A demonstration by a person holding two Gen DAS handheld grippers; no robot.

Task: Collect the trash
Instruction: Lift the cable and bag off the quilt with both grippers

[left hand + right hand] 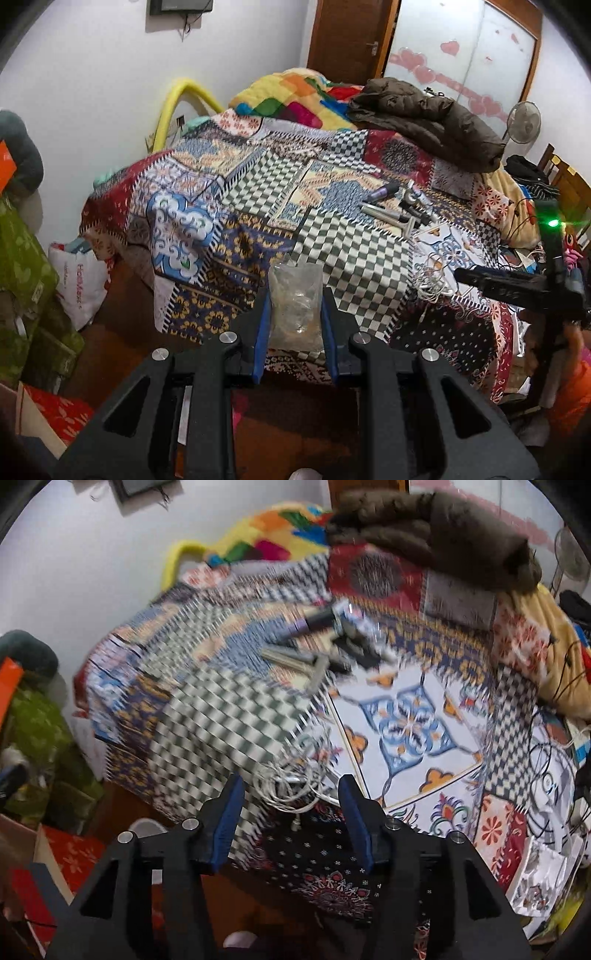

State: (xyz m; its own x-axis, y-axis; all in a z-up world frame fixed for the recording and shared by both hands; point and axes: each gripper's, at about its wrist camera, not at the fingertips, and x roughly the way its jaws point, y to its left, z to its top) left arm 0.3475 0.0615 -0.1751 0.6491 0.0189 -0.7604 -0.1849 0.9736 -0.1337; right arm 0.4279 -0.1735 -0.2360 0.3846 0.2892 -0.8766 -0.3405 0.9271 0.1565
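My left gripper [295,295] is shut on a crumpled clear plastic bag [294,317], which stands up between the blue pads over the near edge of the patchwork-covered bed [207,221]. My right gripper [291,781] stands open above the bed's near edge [317,849]. Nothing is held between its fingers. A tangle of white cable [291,790] lies on the cover just beyond the tips. A cluster of cosmetic tubes and sticks [399,206] [332,642] lies farther up the bed. The right wrist view is motion-blurred.
A brown jacket [424,118] and a bright quilt [295,96] fill the bed's far end. A white shopping bag [79,284] and green bags [26,277] stand on the floor at left. Cables and clutter [554,768] crowd the right side. The other hand's black device [554,258] shows a green light.
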